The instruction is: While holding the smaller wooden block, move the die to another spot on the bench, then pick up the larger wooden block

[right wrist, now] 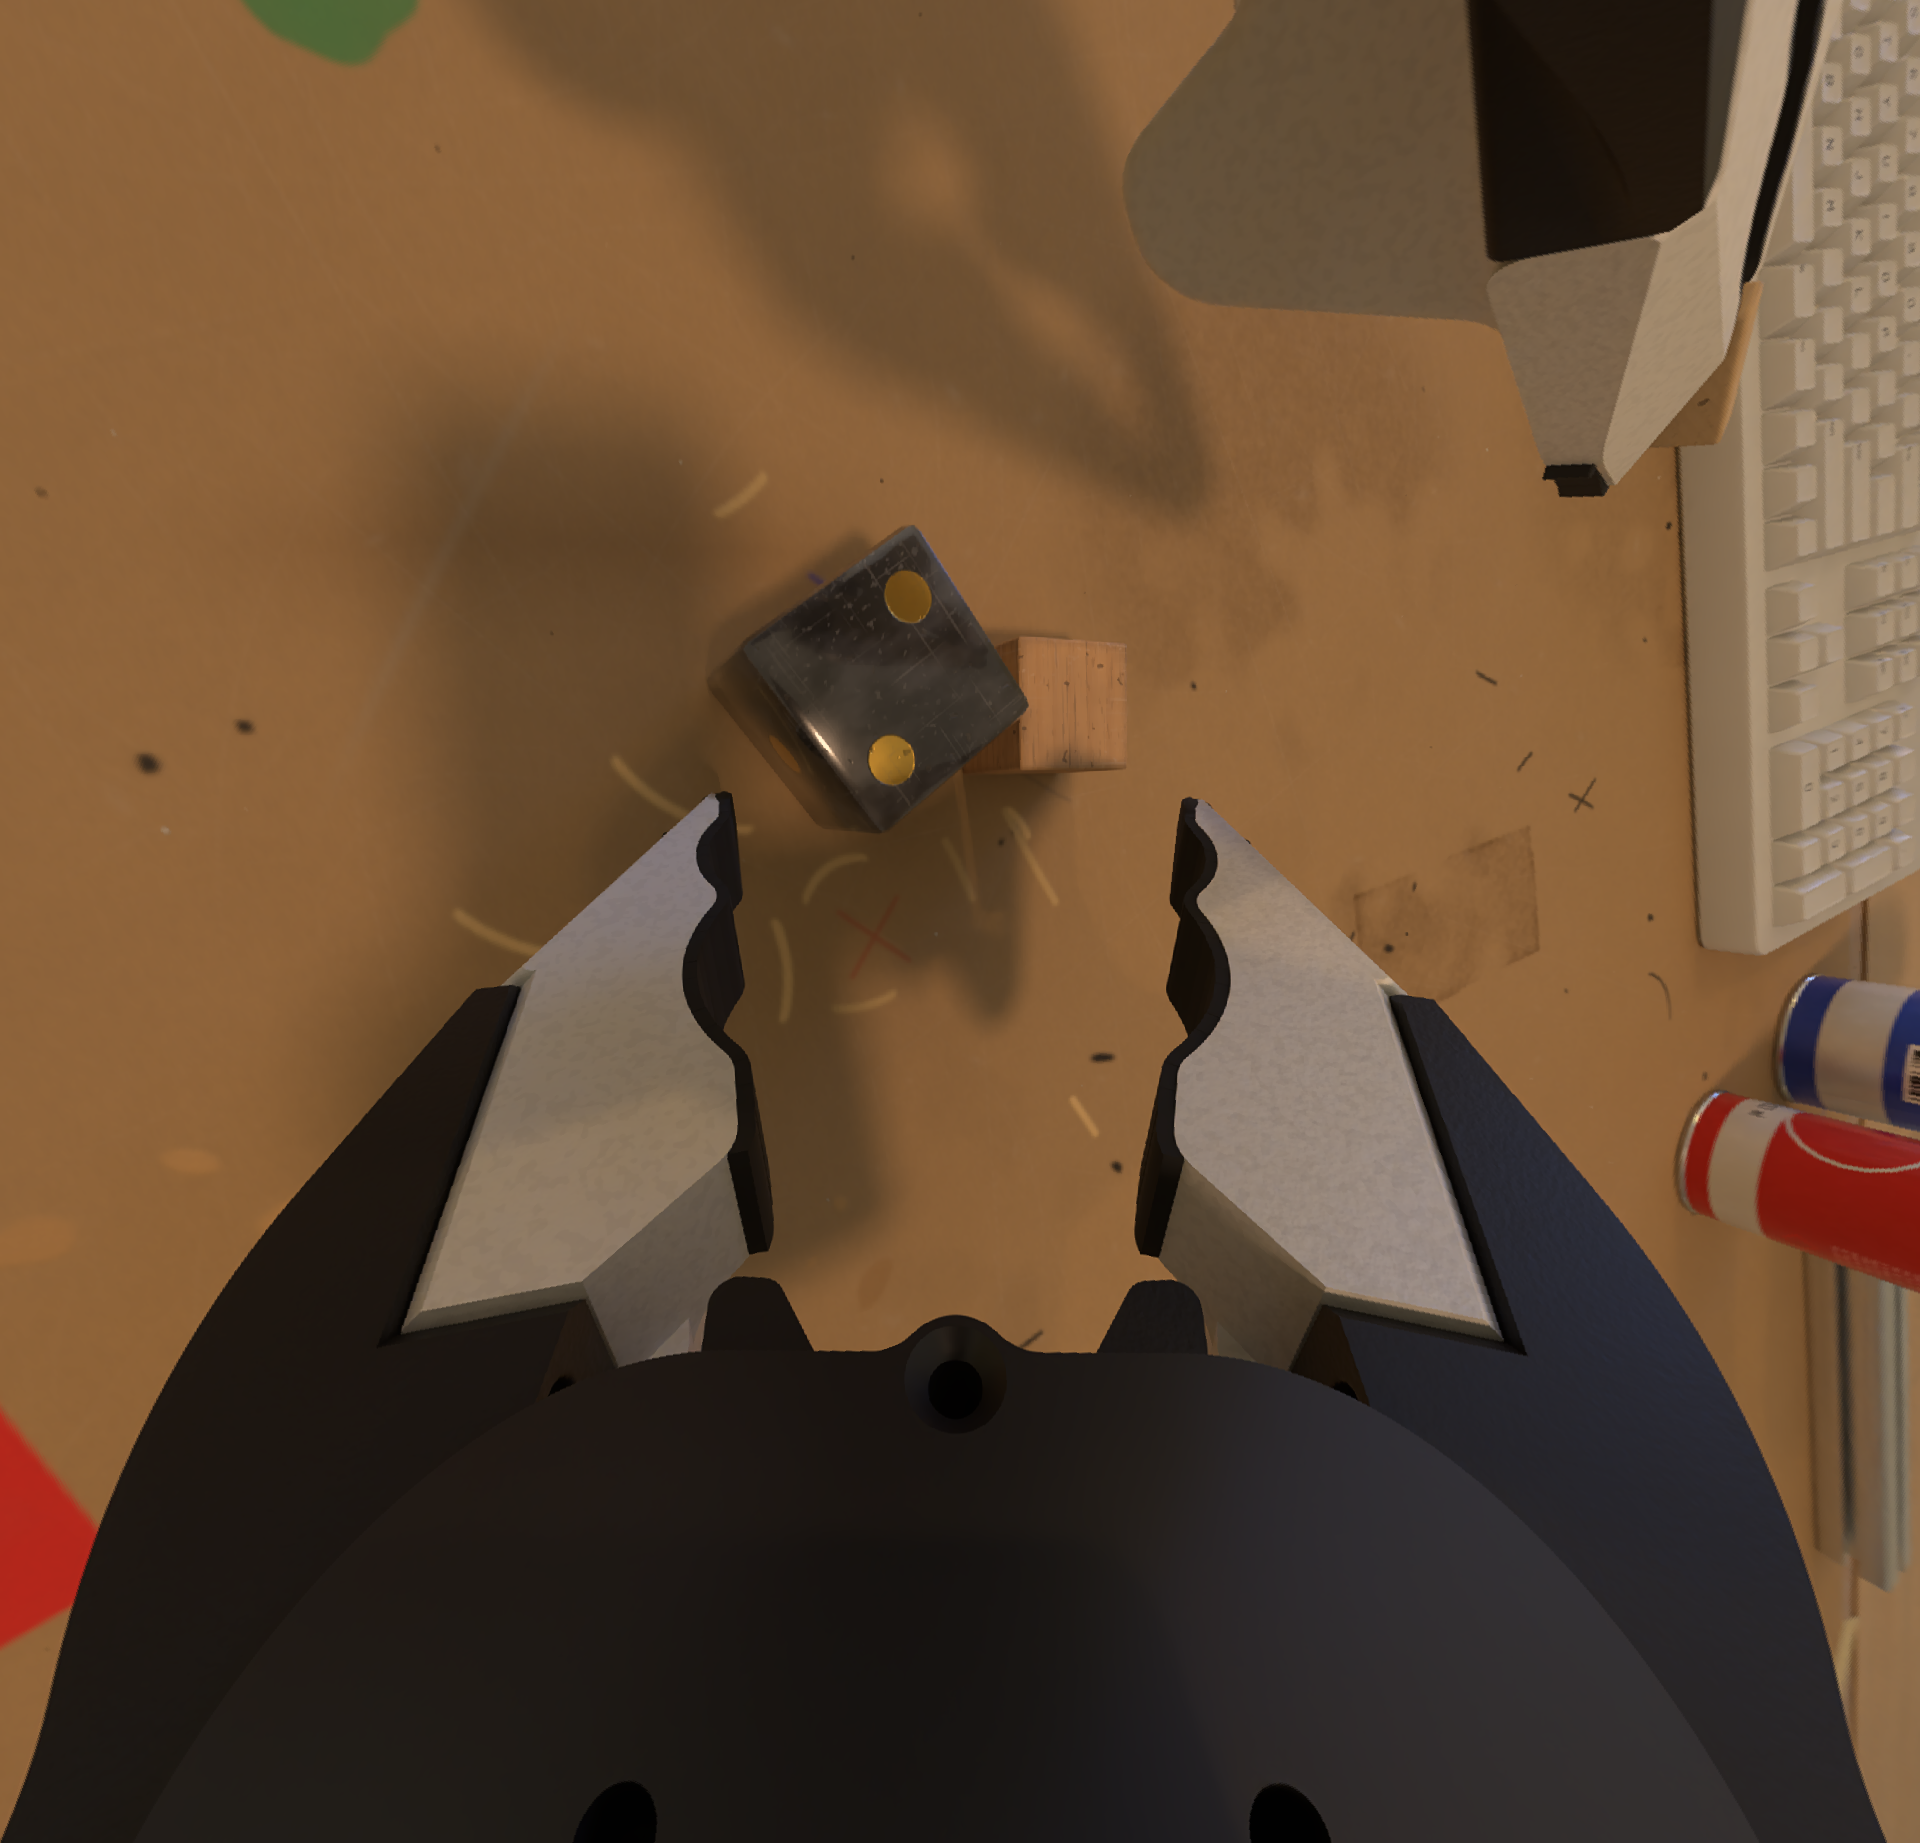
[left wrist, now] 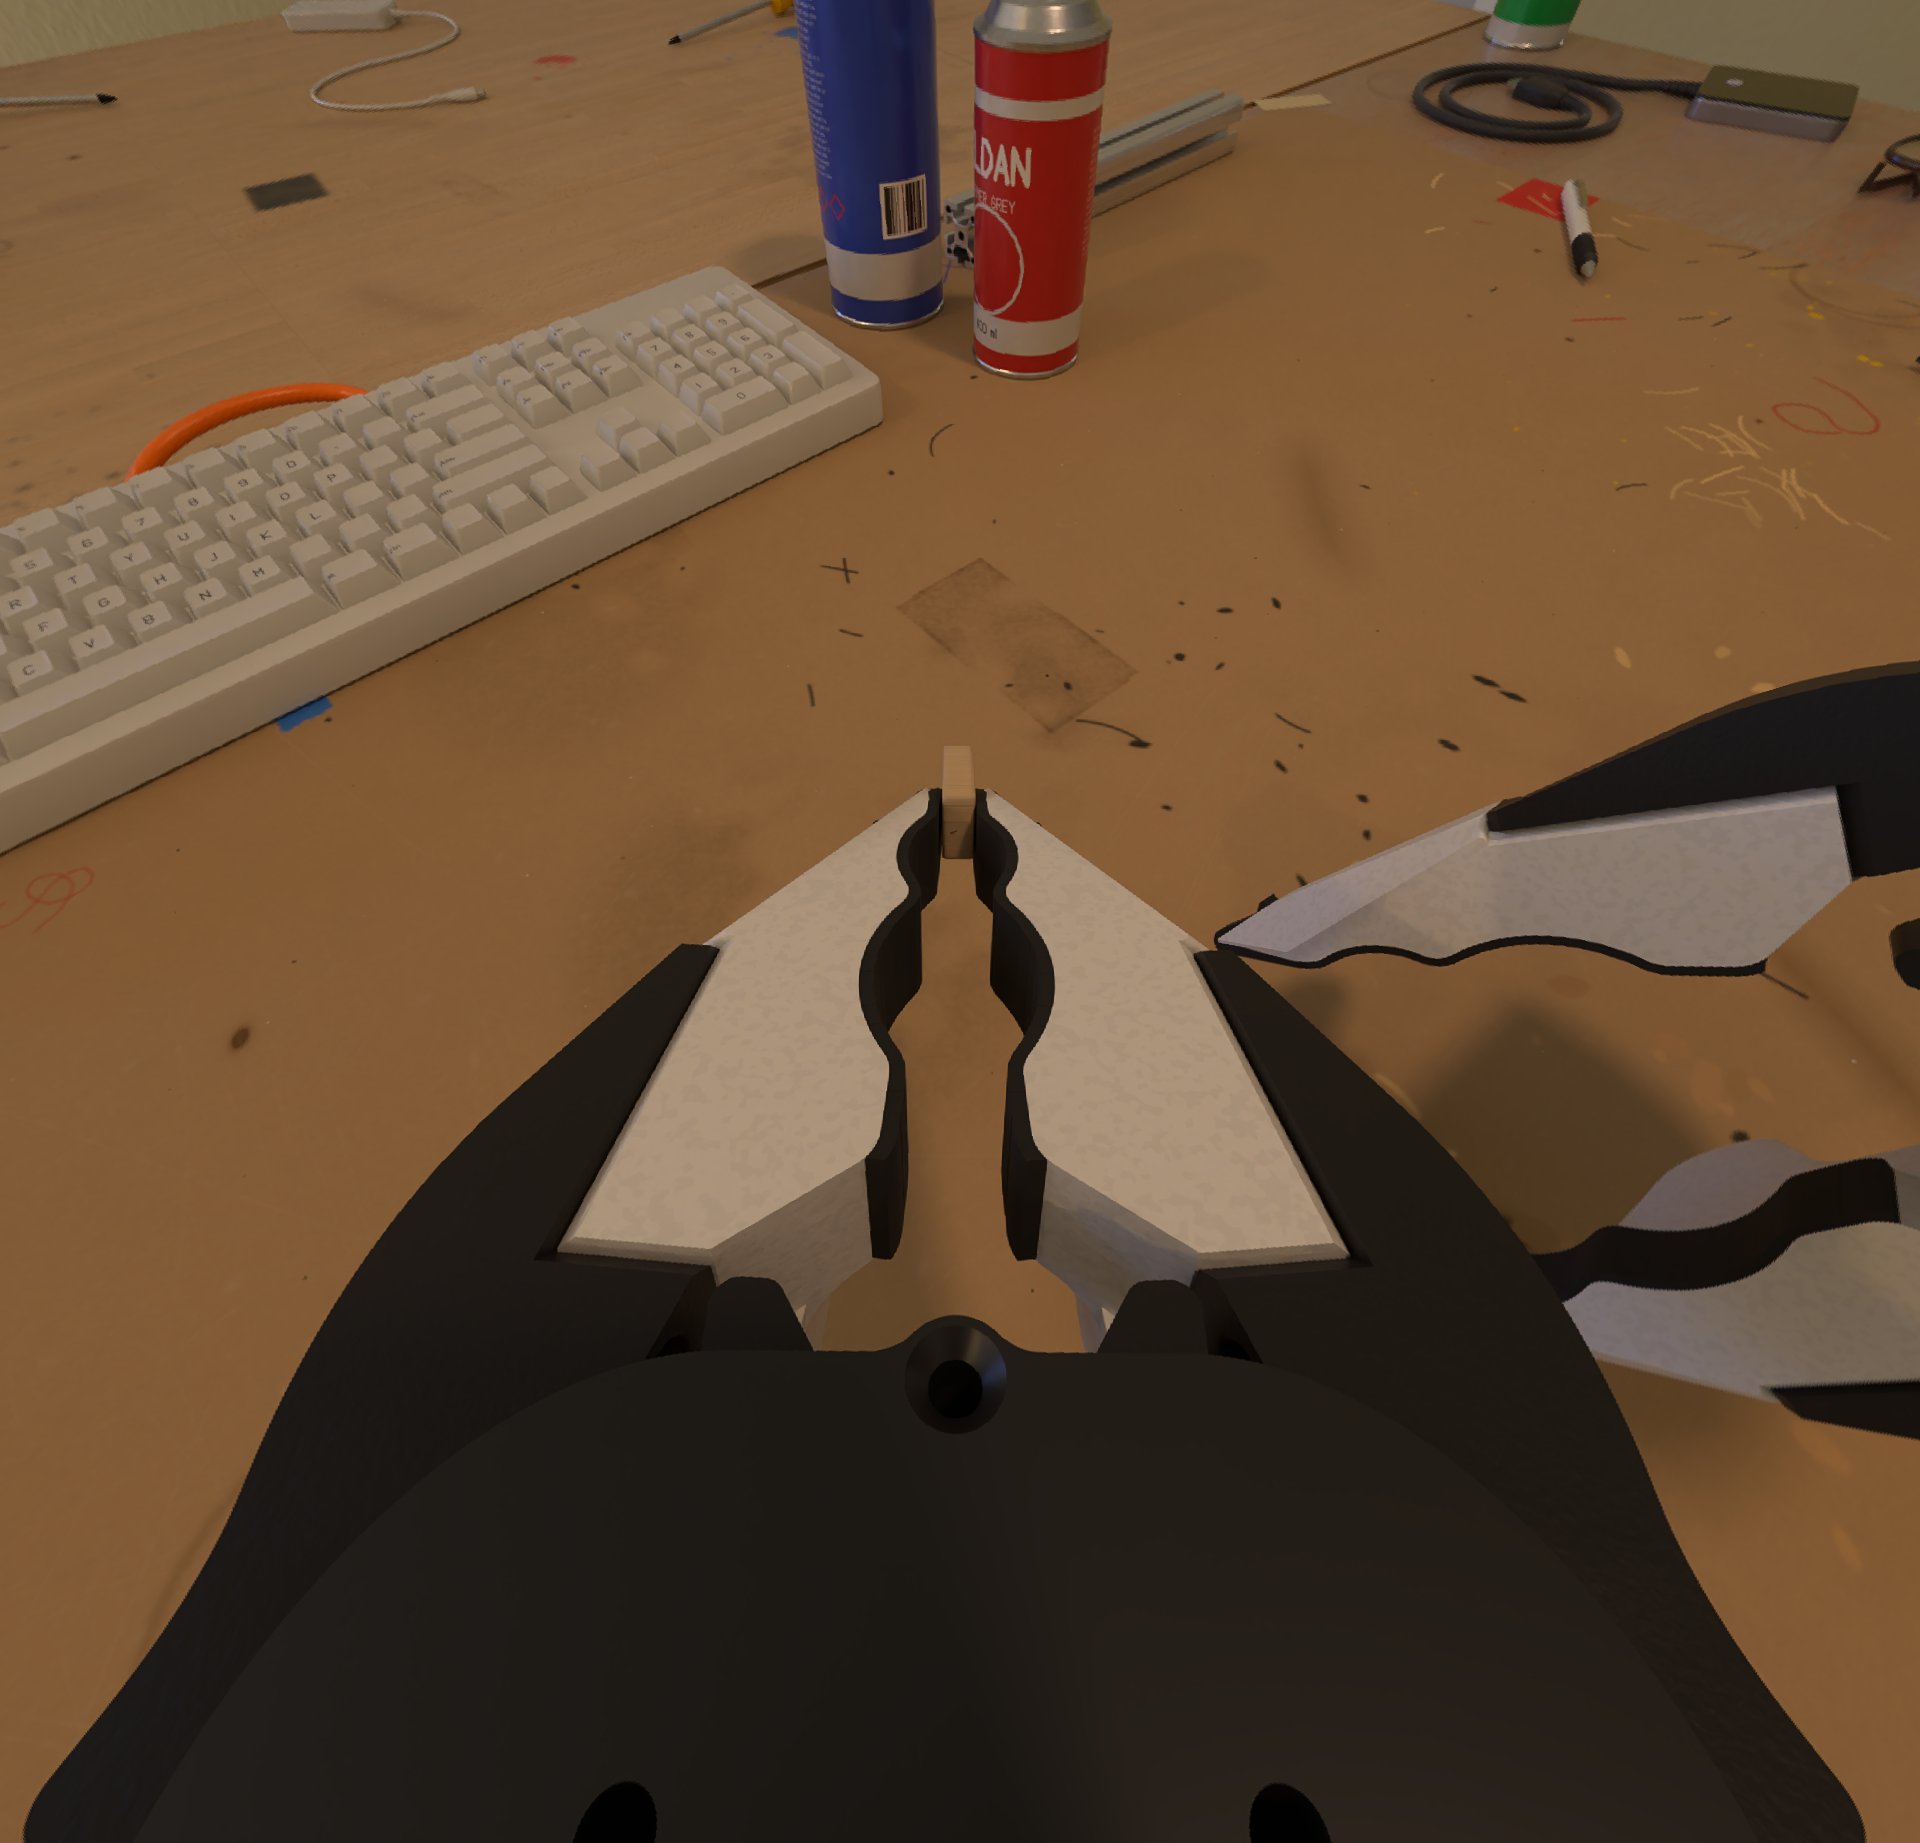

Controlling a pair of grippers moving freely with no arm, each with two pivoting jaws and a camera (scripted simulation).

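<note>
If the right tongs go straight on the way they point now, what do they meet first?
Most likely the black die, which lies just ahead of the open right tongs, overlapping the larger wooden block. Depth is hard to judge here.

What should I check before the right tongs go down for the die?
1. Smaller wooden block clamped in left tongs: ok.
2. Right tongs open wide enough for the die: ok.
3. Die centred between the fingers: not ok, it sits left of centre.
4. Die clear of the larger wooden block: not ok, it overlaps it from above.
5. Die flat on the bench: cannot tell, looks tilted.
</note>
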